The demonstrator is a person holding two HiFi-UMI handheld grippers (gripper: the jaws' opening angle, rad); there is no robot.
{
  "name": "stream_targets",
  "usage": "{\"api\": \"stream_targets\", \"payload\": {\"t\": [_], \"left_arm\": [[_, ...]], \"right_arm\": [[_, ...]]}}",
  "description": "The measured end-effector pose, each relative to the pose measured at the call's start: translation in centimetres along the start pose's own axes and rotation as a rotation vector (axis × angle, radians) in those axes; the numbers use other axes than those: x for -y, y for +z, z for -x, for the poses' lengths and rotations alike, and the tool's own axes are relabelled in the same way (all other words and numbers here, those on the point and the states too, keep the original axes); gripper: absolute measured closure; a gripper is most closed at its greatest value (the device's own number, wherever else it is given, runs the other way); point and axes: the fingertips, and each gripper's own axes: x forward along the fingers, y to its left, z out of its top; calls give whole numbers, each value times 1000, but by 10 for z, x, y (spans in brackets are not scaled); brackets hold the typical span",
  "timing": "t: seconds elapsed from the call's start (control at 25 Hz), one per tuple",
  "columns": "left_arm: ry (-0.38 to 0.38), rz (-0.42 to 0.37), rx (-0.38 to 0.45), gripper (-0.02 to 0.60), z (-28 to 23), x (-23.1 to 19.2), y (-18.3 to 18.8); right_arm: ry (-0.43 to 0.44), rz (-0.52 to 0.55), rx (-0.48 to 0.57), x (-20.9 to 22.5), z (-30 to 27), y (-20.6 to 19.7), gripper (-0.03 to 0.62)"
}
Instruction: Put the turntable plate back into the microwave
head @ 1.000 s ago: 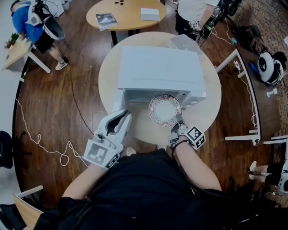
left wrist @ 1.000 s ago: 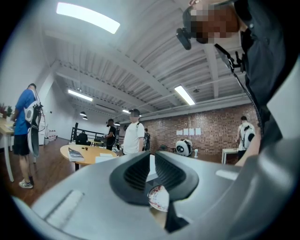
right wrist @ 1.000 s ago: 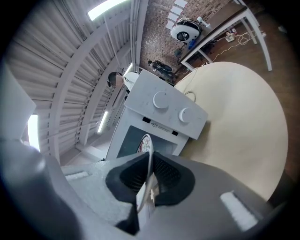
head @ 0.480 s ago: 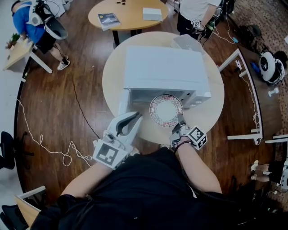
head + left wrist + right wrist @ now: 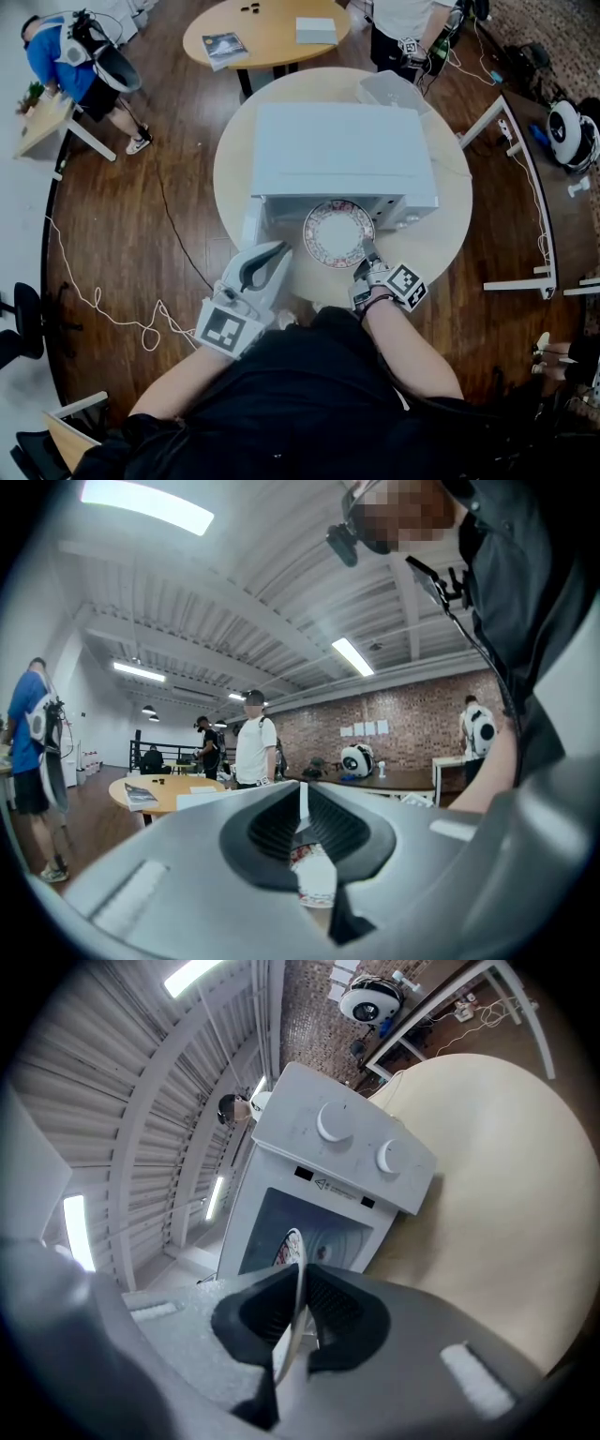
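Observation:
The turntable plate [image 5: 337, 232], white with a red patterned rim, hangs just in front of the white microwave [image 5: 337, 145] on the round table [image 5: 441, 225]. My right gripper [image 5: 367, 255] is shut on its near rim. In the right gripper view the plate [image 5: 291, 1252] stands edge-on between the jaws of the right gripper [image 5: 302, 1283], facing the microwave's open cavity [image 5: 319, 1227]. The microwave door [image 5: 251, 223] stands open at the left. My left gripper [image 5: 281, 248] hovers beside the door, shut and empty. In its own view the left gripper [image 5: 302, 794] shows the tips touching.
A clear plastic container [image 5: 389, 89] sits behind the microwave. A second round table [image 5: 262, 28] with a book stands farther back. People stand at the far left [image 5: 75, 56] and at the back [image 5: 403, 23]. A cable [image 5: 103, 300] runs over the wooden floor.
My right gripper has carried the plate a little closer to the microwave's open front. The left gripper has stayed about where it was.

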Motion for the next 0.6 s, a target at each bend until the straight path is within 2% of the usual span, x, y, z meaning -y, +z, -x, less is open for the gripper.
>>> {"api": "stream_targets", "payload": {"t": [0.12,0.28,0.44,0.6], "left_arm": [[38,-1,-29,561,2,-13,-6],[78,-101,-38,565,11,-38,-12],[134,-83,-43,577,10,-51,-11],[152,-80,-55,577,3,-50,-13]], "right_arm": [[7,-9,-18,2,-12,-3,572],[22,-6,-46,1,-27,-8,574],[25,-2,-80,-1,-40,-10,572],[29,5,-99,-2,-45,-6,572]]}}
